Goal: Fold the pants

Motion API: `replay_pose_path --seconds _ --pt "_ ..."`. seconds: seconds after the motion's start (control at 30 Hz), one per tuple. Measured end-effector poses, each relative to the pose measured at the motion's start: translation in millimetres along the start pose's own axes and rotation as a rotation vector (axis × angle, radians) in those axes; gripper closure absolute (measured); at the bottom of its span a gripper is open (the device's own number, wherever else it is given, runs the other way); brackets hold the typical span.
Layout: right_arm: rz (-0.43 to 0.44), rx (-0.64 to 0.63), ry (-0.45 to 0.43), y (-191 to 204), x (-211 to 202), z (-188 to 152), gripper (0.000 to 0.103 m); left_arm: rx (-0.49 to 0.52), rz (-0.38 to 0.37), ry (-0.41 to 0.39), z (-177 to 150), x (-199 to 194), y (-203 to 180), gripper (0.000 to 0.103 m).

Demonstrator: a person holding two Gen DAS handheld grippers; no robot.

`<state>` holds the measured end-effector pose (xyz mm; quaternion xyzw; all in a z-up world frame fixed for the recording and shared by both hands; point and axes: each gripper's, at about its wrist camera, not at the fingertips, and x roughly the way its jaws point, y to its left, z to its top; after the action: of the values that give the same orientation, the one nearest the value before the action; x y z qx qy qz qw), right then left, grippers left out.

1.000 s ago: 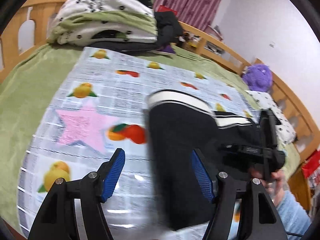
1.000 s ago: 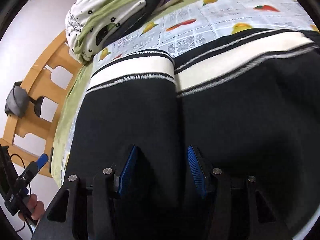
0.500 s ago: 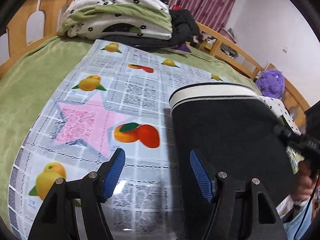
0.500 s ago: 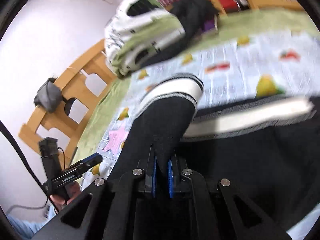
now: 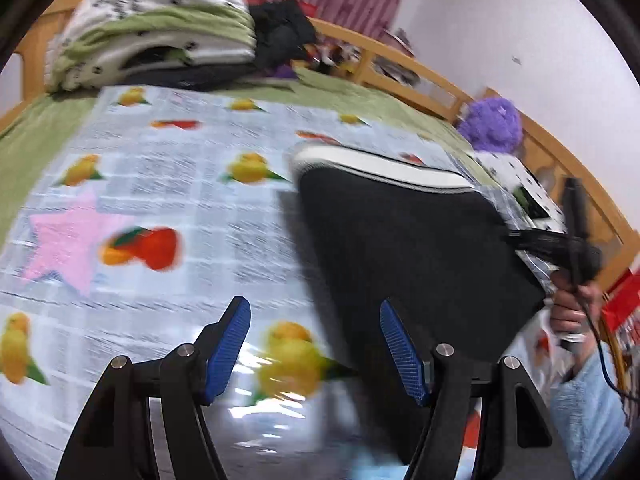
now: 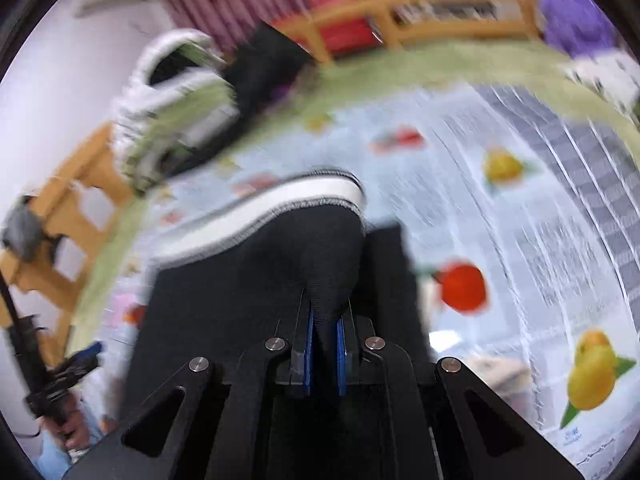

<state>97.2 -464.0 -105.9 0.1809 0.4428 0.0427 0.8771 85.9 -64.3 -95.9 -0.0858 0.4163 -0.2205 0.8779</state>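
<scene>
While the right gripper (image 6: 323, 334) pinches a fold of the black pants (image 6: 256, 280), its jaws having just closed onto the cloth, the white-striped waistband (image 6: 276, 208) hangs lifted above the fruit-print mat (image 6: 540, 240). Left of the pants on that mat, the left gripper (image 5: 316, 344) stands wide apart, holding nothing. Beyond the mat sits a pile of folded bedding (image 5: 160, 32).
</scene>
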Motion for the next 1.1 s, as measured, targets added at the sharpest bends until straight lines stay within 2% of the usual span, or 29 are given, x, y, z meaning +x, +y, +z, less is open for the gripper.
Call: replay_pose_path --seconds 0.07,0.1,0.13,0.17,0.23,0.27,0.33,0.4,0.43,0.53,0.57,0.7,0.73,0.8,0.83,0.97,1.1 --pt "0.039 0.036 -0.023 -8 -6 -8 0.087 0.01 -0.014 0.025 -3 3 -13 0.038" --pt "0.022 0.03 -0.042 -6 -17 -12 0.084 0.014 -0.021 0.033 -4 2 -21 0.038" --pt "0.009 0.015 -0.072 -4 -27 -16 0.08 0.017 -0.027 0.037 -5 0 -28 0.038" --pt "0.012 -0.019 -0.147 1 -47 -26 0.08 0.022 -0.031 0.04 -7 -1 -33 0.038" --pt "0.053 -0.064 -0.209 8 -65 -40 0.08 0.041 -0.012 0.05 -15 -3 -43 0.038" --pt "0.074 -0.086 -0.219 12 -70 -49 0.08 0.049 0.02 0.067 -23 0 -47 0.038" --pt "0.07 -0.111 -0.175 16 -63 -60 0.08 0.056 0.035 0.109 -37 10 -49 0.038" --pt "-0.007 -0.138 -0.063 15 -32 -72 0.08 0.038 0.028 0.161 -53 25 -47 0.038" --pt "-0.043 -0.16 -0.055 16 -22 -77 0.08 0.024 0.017 0.165 -56 26 -45 0.038" --pt "-0.054 -0.199 -0.094 23 -30 -80 0.08 0.012 -0.022 0.167 -54 13 -40 0.039" --pt "-0.038 -0.177 -0.095 21 -33 -79 0.079 0.039 -0.026 0.166 -54 7 -42 0.039" --pt "0.022 -0.091 -0.084 10 -33 -72 0.076 0.272 -0.003 0.223 -73 -5 -69 0.039" --pt "0.023 -0.085 -0.083 10 -32 -69 0.076 0.345 0.04 0.218 -83 -6 -78 0.039" --pt "0.022 -0.08 -0.086 8 -36 -70 0.075 0.41 0.115 0.204 -92 -2 -86 0.048" --pt "0.023 -0.078 -0.085 9 -35 -69 0.072 0.418 0.137 0.204 -93 0 -87 0.052" --pt "0.043 -0.079 -0.087 11 -37 -72 0.066 0.462 0.191 0.258 -97 12 -88 0.051" --pt "0.049 -0.067 -0.088 8 -41 -76 0.066 0.491 0.223 0.209 -96 12 -98 0.049"
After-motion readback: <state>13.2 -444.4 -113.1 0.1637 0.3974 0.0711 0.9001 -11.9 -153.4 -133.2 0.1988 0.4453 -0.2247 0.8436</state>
